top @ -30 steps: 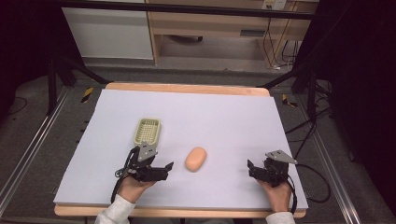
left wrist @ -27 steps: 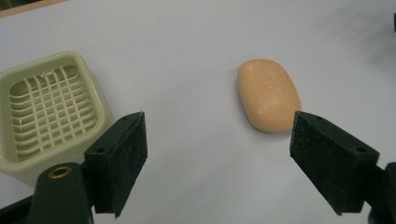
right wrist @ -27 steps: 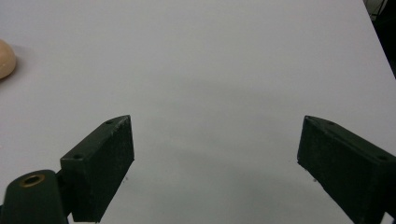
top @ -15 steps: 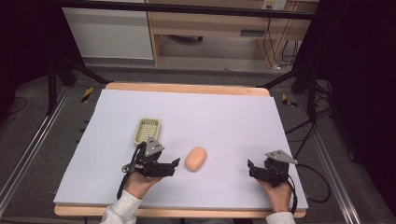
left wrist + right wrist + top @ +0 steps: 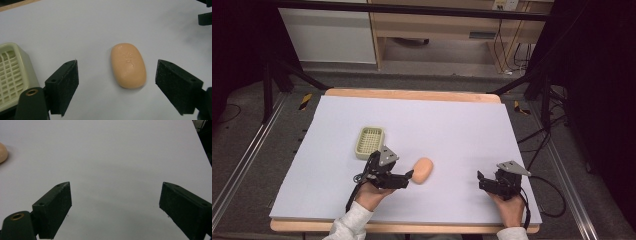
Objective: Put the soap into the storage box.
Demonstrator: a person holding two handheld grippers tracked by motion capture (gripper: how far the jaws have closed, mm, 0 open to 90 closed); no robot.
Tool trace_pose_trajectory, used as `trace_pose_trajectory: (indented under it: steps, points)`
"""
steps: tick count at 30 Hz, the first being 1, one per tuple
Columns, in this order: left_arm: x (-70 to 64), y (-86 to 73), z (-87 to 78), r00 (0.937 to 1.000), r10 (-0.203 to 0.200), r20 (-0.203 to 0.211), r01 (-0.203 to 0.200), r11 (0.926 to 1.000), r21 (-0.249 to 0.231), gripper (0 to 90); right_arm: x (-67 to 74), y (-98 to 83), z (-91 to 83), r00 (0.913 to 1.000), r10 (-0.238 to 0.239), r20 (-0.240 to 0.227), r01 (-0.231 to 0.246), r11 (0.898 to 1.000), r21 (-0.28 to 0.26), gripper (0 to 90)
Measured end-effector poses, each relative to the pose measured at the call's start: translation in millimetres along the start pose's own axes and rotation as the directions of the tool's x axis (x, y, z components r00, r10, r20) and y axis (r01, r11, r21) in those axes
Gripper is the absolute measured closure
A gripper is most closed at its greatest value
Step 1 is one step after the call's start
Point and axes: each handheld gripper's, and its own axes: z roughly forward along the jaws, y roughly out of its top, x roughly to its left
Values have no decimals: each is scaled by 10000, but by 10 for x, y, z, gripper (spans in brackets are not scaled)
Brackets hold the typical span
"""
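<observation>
Step in hand, as I judge it: closing my left gripper (image 5: 404, 177) on the bar of soap (image 5: 128, 65).
Soap: peach-coloured oval, lying flat on the white table (image 5: 462, 125), centre of the left gripper view, long axis running up and down the frame.
Left gripper: jaws wide apart, holding nothing; the soap sits between them and a little ahead, touching neither.
Soap dish (image 5: 370, 142): pale green, grid-bottomed, at the left edge of the left gripper view, just beside my left jaw.
Right gripper (image 5: 483, 181): jaws spread wide over bare table, holding nothing, lower right of the high view, well apart from the soap.
Doing it well: ease forward until the pads flank the soap's middle, keep low, then squeeze across its short width.
Risk: soap may be slick, so a tip-only pinch could squirt it out.
</observation>
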Motion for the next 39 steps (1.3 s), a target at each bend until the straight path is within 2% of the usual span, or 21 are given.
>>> trace_pose_trajectory:
  steps: [3, 19, 39]
  points:
    - [-17, 11, 25, 10000, -35, 43, 35, 10000, -10, 180, -2, 0, 2, 10000, 28, -24, -28, 10000, 23, 110]
    - [-150, 140, 199, 9993, 338, 169, -343, 9989, 305, 176, -6, 0, 8, 10000, 63, -20, -63, 9999, 84, 108]
    - [-203, 198, 446, 9995, 62, 314, -76, 9990, 451, 168, -3, 3, 7, 10000, 73, -40, -73, 9999, 72, 108]
